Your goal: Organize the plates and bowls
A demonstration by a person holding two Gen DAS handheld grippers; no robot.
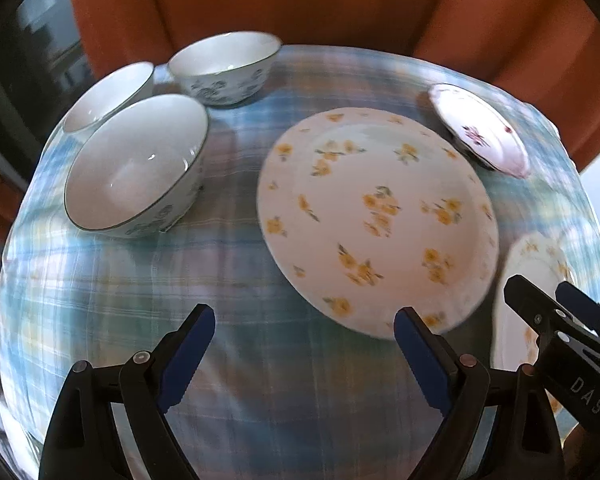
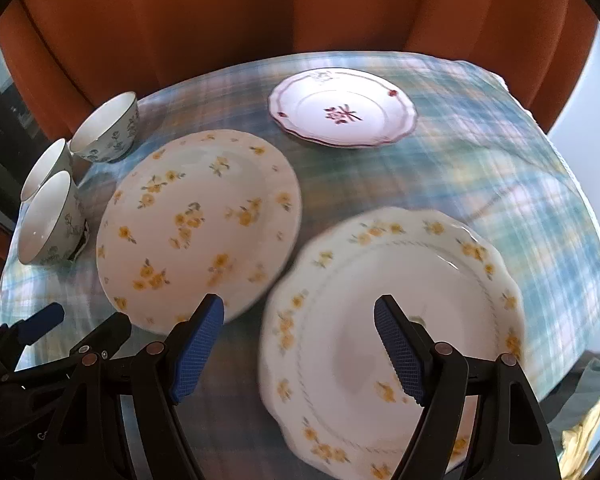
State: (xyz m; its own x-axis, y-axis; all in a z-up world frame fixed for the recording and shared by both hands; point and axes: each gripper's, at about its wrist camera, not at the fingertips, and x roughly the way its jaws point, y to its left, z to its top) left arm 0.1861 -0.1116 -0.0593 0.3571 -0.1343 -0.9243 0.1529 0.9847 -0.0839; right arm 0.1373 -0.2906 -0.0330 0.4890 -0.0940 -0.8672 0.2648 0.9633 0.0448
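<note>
The left gripper hangs over the near part of the table with its jaws spread wide and nothing between them. Its blue pads face each other across the gap, each set on a black finger that angles outward from the pivots. The right gripper is likewise wide open and holds nothing, its blue pads well apart. The two tools sit close side by side at the table's near edge: the right gripper shows at the lower right of the left wrist view, and the left gripper shows at the lower left of the right wrist view.
</note>
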